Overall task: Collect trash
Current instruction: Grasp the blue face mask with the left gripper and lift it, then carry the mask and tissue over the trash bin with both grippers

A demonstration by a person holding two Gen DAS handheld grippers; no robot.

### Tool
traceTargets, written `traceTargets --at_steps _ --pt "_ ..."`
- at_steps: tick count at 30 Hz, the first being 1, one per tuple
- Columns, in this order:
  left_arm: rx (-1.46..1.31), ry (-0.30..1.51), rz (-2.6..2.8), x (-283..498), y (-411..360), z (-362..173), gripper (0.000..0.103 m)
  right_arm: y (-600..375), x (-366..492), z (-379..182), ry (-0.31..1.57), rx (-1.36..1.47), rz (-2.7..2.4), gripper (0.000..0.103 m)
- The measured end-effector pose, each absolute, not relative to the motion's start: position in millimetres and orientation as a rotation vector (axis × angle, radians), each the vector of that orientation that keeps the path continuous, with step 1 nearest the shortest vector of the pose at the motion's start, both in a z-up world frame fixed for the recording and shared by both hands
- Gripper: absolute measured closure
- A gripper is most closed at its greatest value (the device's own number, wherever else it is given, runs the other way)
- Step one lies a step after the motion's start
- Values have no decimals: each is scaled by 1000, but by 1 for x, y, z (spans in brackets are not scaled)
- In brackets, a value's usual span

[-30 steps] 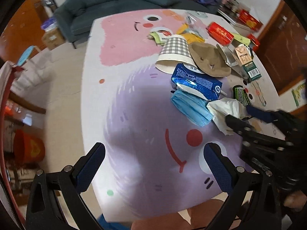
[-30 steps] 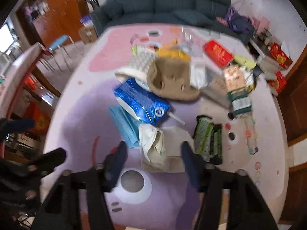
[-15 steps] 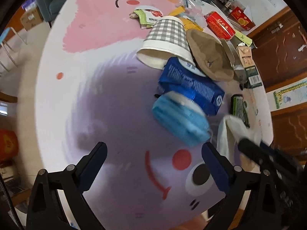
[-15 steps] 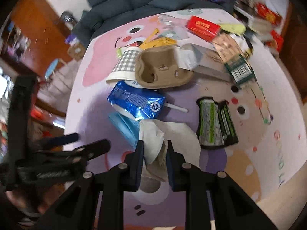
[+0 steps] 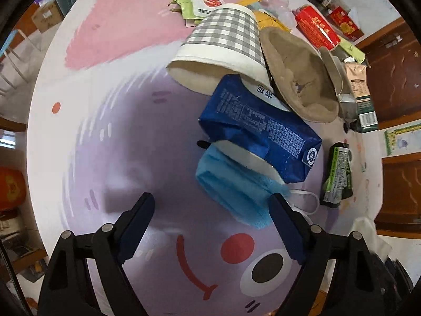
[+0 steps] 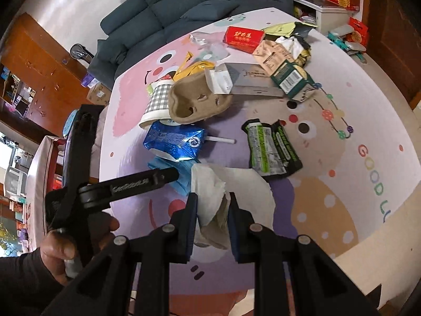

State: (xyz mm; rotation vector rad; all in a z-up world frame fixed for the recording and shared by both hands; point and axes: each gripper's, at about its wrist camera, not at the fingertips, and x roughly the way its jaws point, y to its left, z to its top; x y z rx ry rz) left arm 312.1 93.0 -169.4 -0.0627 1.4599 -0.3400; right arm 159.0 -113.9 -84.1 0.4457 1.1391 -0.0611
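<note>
My right gripper (image 6: 211, 202) is shut on a crumpled white tissue (image 6: 210, 192) and holds it above the table; the tissue also shows at the right edge of the left wrist view (image 5: 368, 231). My left gripper (image 5: 213, 210) is open, its fingers astride the near end of a blue face mask (image 5: 231, 184) that lies partly under a blue milk carton (image 5: 257, 129). The mask (image 6: 181, 173) and carton (image 6: 173, 139) also show in the right wrist view, with the left gripper's body (image 6: 126, 187) over them.
Trash lies across the cartoon tablecloth (image 5: 118, 121): a checked paper cup (image 5: 223, 47), a brown pulp cup holder (image 5: 297, 79), a green-black wrapper (image 5: 338, 176), a red box (image 5: 315, 29), a grey box (image 6: 252, 79). A dark sofa (image 6: 179, 8) stands beyond the table.
My right gripper has shut on the tissue and lifted it off the table. My left gripper has moved forward and down until its fingers straddle the blue mask.
</note>
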Motion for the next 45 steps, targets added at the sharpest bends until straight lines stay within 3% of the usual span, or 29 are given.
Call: traceTargets --at_steps 3,4,6,7,8,11,16,30,45 --pt "-25 1446 -300 314 82 -167 26 -117 153 -80 1133 436 -79 82" --pt "-3 1436 -286 314 77 -166 34 -118 151 -79 1132 432 -83 82" --pt "33 1417 -275 313 68 -162 56 -119 149 -77 1135 423 -93 82" --pt "38 1414 -296 313 63 -160 75 -118 148 -76 1135 414 -95 82" --pt "27 1424 -319 314 59 -160 87 -117 146 -75 1134 405 -97 82" --pt "21 1425 -315 314 55 -158 93 -118 141 -75 1128 401 -109 82" --pt "28 1436 -336 311 50 -154 98 -124 128 -73 1118 412 -128 82" --pt "64 1444 -375 239 68 -113 99 -157 102 -50 1046 414 -83 82" --pt "220 1311 -421 149 2 -52 99 -210 44 -24 964 384 6 82"
